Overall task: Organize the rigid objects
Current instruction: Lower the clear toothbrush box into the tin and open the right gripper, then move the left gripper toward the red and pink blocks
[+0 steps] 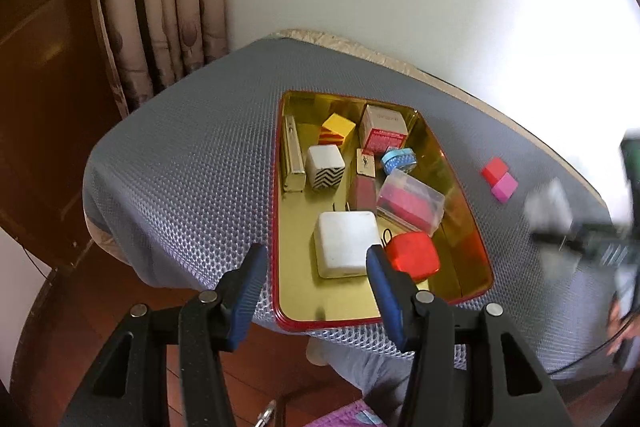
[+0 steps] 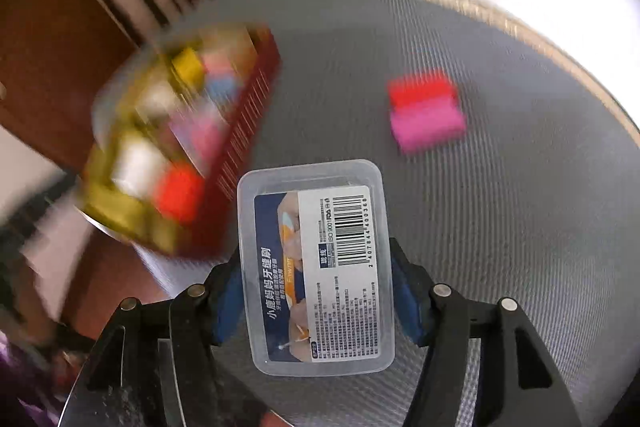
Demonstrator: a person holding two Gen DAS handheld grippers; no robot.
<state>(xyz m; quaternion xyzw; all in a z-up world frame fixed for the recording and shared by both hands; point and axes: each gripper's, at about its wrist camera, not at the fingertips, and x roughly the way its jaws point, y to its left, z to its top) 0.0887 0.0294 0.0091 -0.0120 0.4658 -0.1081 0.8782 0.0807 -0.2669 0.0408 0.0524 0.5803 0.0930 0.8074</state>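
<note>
Two blocks [image 2: 426, 109], red and pink, touching on the grey mat [image 2: 520, 227], well right of the tin [image 1: 472, 227]. Right claw [image 2: 316, 291] clamped on a clear box [image 2: 316, 263], above the mat beside the tin. Left claw [image 1: 316, 267] open over the tin's near end, holding nothing.

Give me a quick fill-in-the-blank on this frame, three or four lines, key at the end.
1. The right tool grips a clear plastic box whose label carries a ____.
2. The red block on the grey mat touches a ____ block.
3. The white block lies inside the ____ tin.
4. The left tool holds ____.

Missing words: barcode; pink; gold; nothing
</note>
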